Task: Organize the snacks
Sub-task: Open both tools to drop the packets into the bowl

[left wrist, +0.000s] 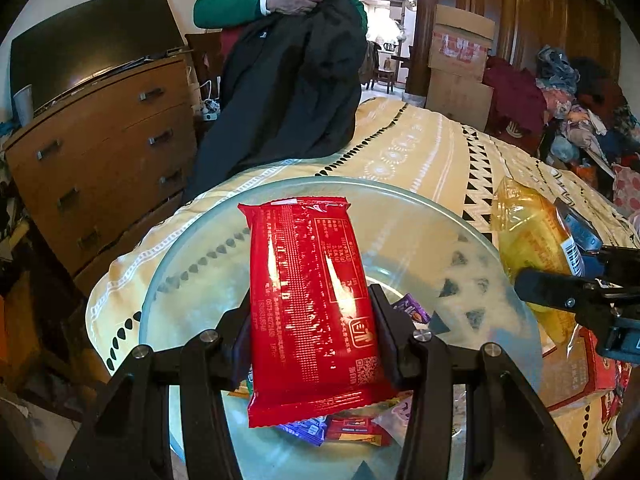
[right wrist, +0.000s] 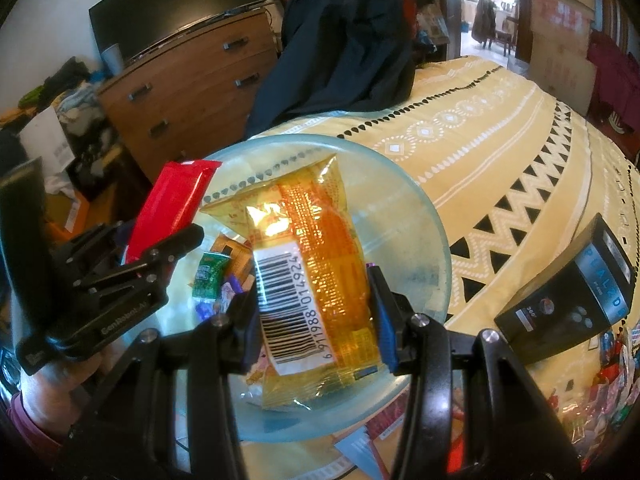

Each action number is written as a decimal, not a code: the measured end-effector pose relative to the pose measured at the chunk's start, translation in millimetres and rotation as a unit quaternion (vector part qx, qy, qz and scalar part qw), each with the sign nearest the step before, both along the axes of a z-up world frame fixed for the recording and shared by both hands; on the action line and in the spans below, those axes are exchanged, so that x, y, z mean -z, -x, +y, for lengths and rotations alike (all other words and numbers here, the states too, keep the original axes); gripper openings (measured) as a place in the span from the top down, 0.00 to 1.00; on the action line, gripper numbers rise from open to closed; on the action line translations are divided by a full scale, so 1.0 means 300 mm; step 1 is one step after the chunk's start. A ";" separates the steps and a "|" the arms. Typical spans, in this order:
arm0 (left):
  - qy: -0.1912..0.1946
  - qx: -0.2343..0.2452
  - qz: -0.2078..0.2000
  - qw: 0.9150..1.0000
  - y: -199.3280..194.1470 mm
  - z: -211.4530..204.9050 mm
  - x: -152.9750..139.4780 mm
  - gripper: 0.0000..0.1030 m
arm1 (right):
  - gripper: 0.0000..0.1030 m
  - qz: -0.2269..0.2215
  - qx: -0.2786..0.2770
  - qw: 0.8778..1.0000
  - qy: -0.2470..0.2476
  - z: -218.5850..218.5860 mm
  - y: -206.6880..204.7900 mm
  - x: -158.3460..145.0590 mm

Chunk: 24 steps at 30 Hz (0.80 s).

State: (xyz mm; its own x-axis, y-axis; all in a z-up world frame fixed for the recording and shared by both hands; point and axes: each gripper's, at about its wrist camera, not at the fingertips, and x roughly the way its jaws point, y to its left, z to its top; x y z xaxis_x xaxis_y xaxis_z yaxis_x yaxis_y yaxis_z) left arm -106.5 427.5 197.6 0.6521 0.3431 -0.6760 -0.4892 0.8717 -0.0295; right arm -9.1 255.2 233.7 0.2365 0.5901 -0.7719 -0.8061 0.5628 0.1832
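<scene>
My left gripper (left wrist: 312, 324) is shut on a red snack packet (left wrist: 308, 292), which it holds over a glass bowl (left wrist: 192, 240) on the bed. In the right wrist view that red snack packet (right wrist: 168, 208) and the left gripper (right wrist: 160, 256) show at the left. My right gripper (right wrist: 314, 304) is shut on a yellow snack packet (right wrist: 316, 264) with a barcode label, also above the glass bowl (right wrist: 424, 216). The yellow snack packet (left wrist: 528, 240) and right gripper (left wrist: 560, 296) appear at the right edge of the left wrist view. Several small wrapped candies (right wrist: 212, 272) lie in the bowl.
The bowl rests on a yellow patterned bedspread (right wrist: 500, 152). A black box (right wrist: 576, 292) lies to the right on the bed. A person (left wrist: 280, 0) holding a dark jacket stands at the bed's far end, beside a wooden dresser (left wrist: 100, 148). More snack packs (left wrist: 580, 372) sit at the near right.
</scene>
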 end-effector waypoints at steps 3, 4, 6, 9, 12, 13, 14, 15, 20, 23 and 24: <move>0.002 -0.002 0.006 1.000 -0.006 0.006 0.009 0.49 | 0.54 0.001 -0.002 1.000 0.003 0.008 0.000 0.007; 0.002 -0.004 0.007 1.000 -0.007 0.007 0.011 0.48 | 0.54 0.002 -0.003 1.000 0.004 0.011 -0.001 0.009; -0.001 -0.015 0.010 1.000 -0.005 0.006 0.011 0.40 | 0.33 -0.001 -0.001 1.000 0.009 0.009 -0.001 0.012; -0.006 -0.020 0.001 1.000 0.007 -0.005 -0.004 0.35 | 0.22 -0.016 0.006 1.000 0.003 -0.010 0.009 -0.009; -0.015 -0.020 -0.003 1.000 0.017 -0.037 -0.024 0.30 | 0.22 -0.030 0.018 0.999 -0.010 -0.060 0.021 -0.044; -0.022 -0.018 -0.010 1.000 0.023 -0.060 -0.040 0.28 | 0.22 -0.037 0.021 0.999 -0.020 -0.086 0.029 -0.061; -0.033 -0.016 -0.020 0.999 0.033 -0.094 -0.061 0.24 | 0.22 -0.049 0.026 0.998 -0.029 -0.120 0.043 -0.085; -0.039 -0.015 -0.028 0.999 0.040 -0.118 -0.076 0.20 | 0.21 -0.062 0.034 0.997 -0.042 -0.166 0.060 -0.113; -0.090 0.008 -0.083 0.992 0.087 -0.378 -0.186 0.00 | 0.00 -0.139 0.101 0.979 -0.110 -0.514 0.192 -0.220; -0.108 0.051 -0.108 0.987 0.103 -0.609 -0.210 0.00 | 0.00 -0.173 0.168 0.965 -0.102 -0.764 0.272 -0.196; -0.106 0.079 -0.111 0.985 0.102 -0.697 -0.205 0.00 | 0.00 -0.180 0.200 0.959 -0.089 -0.850 0.294 -0.166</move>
State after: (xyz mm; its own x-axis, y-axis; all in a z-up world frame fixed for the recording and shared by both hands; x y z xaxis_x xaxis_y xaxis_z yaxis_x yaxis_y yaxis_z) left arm -137.1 218.5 259.1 0.8321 0.3437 -0.4352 -0.3488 0.9345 0.0711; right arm -97.4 0.2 283.4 0.7038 0.5119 -0.4926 -0.5615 0.8256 0.0556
